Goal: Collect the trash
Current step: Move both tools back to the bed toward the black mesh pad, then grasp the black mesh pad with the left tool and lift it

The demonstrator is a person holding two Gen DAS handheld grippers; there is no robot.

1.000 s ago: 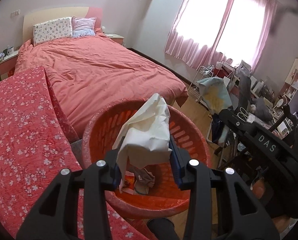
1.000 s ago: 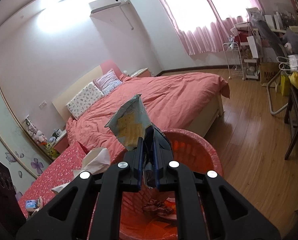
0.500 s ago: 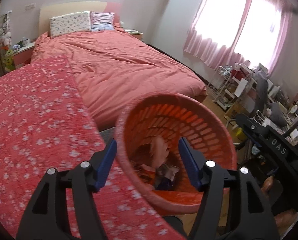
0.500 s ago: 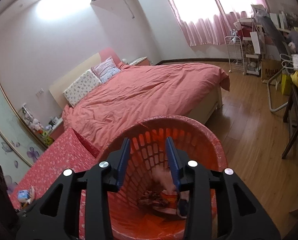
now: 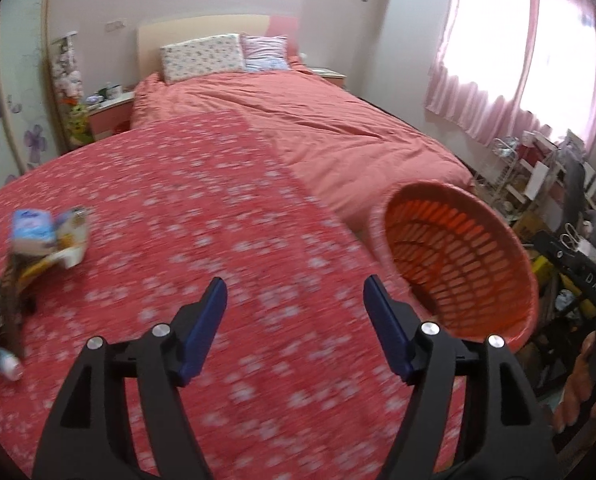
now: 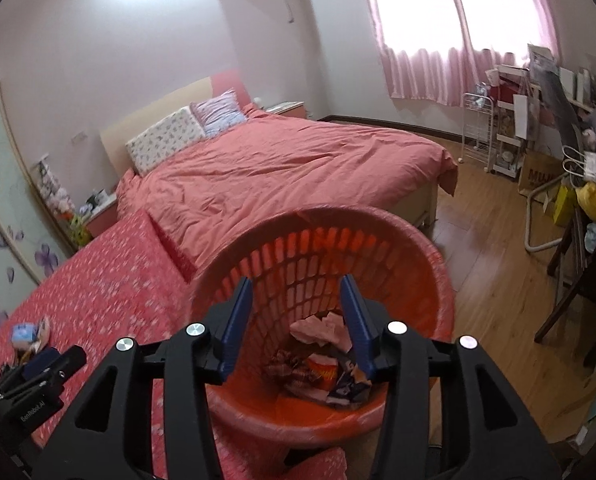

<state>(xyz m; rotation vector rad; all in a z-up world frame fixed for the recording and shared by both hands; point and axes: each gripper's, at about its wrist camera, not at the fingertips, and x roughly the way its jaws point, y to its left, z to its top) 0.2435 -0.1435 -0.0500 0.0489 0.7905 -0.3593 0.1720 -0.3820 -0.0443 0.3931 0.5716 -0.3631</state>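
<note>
Our left tool [image 5: 293, 292] and right tool [image 6: 295, 294] have just been opening, empty; crumpled trash [image 6: 322, 356] lies in the round orange slatted plastic basket [image 6: 438, 280].

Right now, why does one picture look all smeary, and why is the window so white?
Left wrist view: motion blur smears the flowered cover and the trash pile, while the left gripper stays sharp. Both views: daylight through the pink curtains washes the window out to white. The fisheye lens bends the room's edges, and the corners go dark.
</note>
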